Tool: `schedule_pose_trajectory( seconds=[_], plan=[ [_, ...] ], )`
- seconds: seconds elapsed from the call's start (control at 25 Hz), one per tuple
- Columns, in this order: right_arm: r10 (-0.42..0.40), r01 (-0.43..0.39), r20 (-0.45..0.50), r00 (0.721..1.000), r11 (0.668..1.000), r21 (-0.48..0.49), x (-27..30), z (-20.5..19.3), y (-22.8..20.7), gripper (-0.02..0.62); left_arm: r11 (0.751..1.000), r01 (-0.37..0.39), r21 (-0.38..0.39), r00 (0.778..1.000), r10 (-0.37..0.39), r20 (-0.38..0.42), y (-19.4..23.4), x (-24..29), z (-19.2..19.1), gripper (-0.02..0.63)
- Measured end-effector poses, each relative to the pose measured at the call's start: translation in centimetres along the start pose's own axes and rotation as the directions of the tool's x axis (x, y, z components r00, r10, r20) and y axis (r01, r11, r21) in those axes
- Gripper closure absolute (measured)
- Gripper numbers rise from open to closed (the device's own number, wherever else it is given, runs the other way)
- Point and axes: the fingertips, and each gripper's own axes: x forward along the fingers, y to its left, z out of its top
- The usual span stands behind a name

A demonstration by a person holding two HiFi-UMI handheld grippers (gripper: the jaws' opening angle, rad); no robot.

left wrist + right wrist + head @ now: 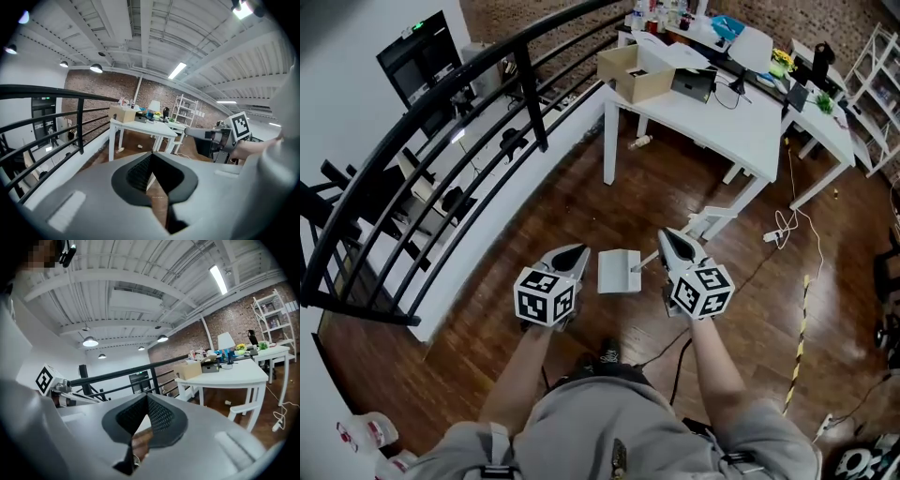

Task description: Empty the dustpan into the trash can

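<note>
Floor (572, 197): dark polished wood boards, with cables (787, 223) trailing across.
Railing (459, 91): black metal, curved, several horizontal bars.
Far wall (93, 89): bare red-brown brick.
Counter (722, 122): white top on white legs, crowded (a cardboard box (635, 73), the rest too small to tell).
Shelving unit (185, 110): white, open, against the brick.
Ceiling (140, 28): white beams.
Light: strip lights (177, 71) and round pendant lamps (96, 68), all lit.

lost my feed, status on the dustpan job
left claw shut, empty. right claw shut, empty. dustpan below, between them, looks unheld. no trash can in view.
</note>
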Motion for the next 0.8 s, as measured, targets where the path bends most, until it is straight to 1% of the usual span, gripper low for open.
schedule_pose_trajectory(
  seconds=[0.16,0.32,0.56,0.8],
  plan=[
    [0.077,-0.075,0.047,0.996,0.996,-0.047,-0.1,3.5,4.0,0.595,1.0,0.003,0.023,0.999,-0.004,0.039,-0.6,-2.4,1.8,0.603],
    [0.131,-0.126,0.052,0.99,0.988,-0.09,-0.4,5.4,6.9,0.595,0.999,0.008,0.031,0.998,-0.01,0.068,-1.1,-4.4,3.0,0.603],
    [0.151,-0.145,0.051,0.987,0.983,-0.112,-1.0,6.5,8.6,0.595,0.999,0.016,0.044,0.995,-0.021,0.1,-1.8,-5.8,4.4,0.603],
    [0.162,-0.155,0.052,0.985,0.981,-0.12,-1.1,6.7,9.5,0.595,0.999,0.019,0.048,0.994,-0.024,0.103,-1.8,-6.2,4.6,0.603]
  ],
)
